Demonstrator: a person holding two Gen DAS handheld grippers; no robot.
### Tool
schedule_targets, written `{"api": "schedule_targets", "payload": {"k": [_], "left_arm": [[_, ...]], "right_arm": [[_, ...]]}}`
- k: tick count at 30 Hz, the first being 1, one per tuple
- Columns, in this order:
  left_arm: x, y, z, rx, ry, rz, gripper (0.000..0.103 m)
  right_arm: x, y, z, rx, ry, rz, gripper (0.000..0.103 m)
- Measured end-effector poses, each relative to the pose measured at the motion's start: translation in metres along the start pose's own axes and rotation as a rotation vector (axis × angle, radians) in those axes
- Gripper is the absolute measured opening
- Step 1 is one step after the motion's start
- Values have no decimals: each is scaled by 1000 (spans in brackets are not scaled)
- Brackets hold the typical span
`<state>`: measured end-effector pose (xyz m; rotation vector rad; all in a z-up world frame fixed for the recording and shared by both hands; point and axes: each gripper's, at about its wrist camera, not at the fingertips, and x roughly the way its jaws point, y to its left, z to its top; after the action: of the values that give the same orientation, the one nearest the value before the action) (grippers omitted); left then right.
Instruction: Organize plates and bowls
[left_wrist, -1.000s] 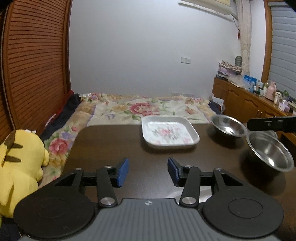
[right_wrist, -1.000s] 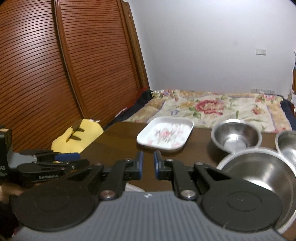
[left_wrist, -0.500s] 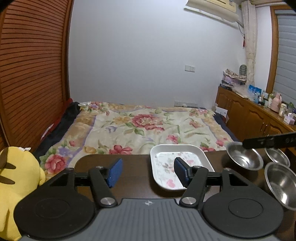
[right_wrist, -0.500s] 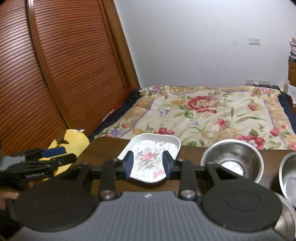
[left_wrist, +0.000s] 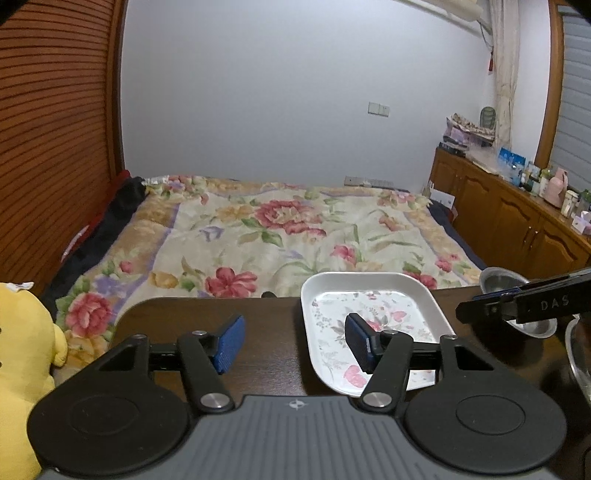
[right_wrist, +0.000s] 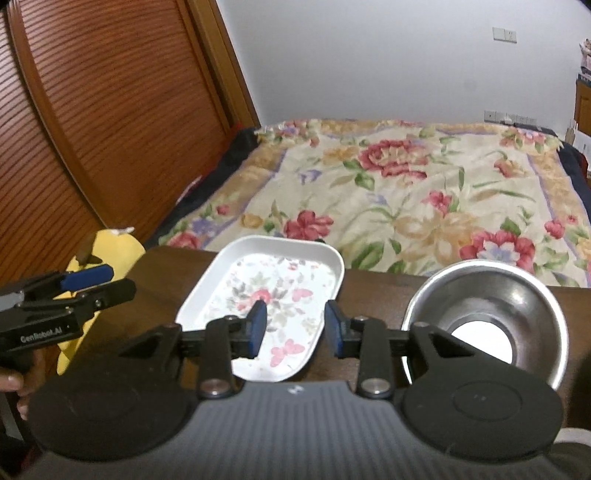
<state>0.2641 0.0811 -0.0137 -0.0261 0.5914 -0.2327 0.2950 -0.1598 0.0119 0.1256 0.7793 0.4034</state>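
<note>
A bed under a cream quilt printed with red and pink flowers (left_wrist: 295, 236) fills the far half of both views, running back to a plain pale wall. A slatted reddish-brown wooden wardrobe door (right_wrist: 92, 122) stands along one side of it, and a low wooden cabinet crowded with small bottles and boxes (left_wrist: 517, 218) lines the other. In front of the bed is a dark brown wooden table (left_wrist: 266, 332), its rounded far edge meeting the quilt. A yellow plush toy (left_wrist: 22, 369) sits beside the table's left edge.

On the table, near its far edge, lies a white rectangular tray-like plate with rounded corners and a floral print (left_wrist: 373, 314). Just to the right of it, apart from it, stands a round stainless steel bowl (right_wrist: 487, 314), upright and empty. In the left wrist view the rim of another metal bowl (left_wrist: 580, 362) shows at the right border, nearer the camera.

The left gripper (left_wrist: 293, 341) hangs over the table with its blue-padded jaws about half apart and closing; one finger overlaps the plate's left part in the view, the other is over bare wood, and nothing is pressed between them. The right gripper (right_wrist: 295, 326) has its jaws narrowly parted, one over the plate's floral print, the other over the table just right of it, neither pad pressing on it.
</note>
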Motion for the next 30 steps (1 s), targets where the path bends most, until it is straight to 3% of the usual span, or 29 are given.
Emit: {"api": "schedule_targets", "payload": {"k": [12,17,27,30], "left_arm": [[38,-2,-5,9,73,-19,55],[48,-3,-6,4,97,-37,41],[61,-7,-6,-7,121,-51,32],[64,-6,-9,-8,128,-50,23]], "right_arm": [[28,-2,6,-33,75,-37,36],[36,-4,6,-50,102,-60,35],[40,-3,6,-77,115,-81,28],[43,-4,5,-72,119,-75,27]]}}
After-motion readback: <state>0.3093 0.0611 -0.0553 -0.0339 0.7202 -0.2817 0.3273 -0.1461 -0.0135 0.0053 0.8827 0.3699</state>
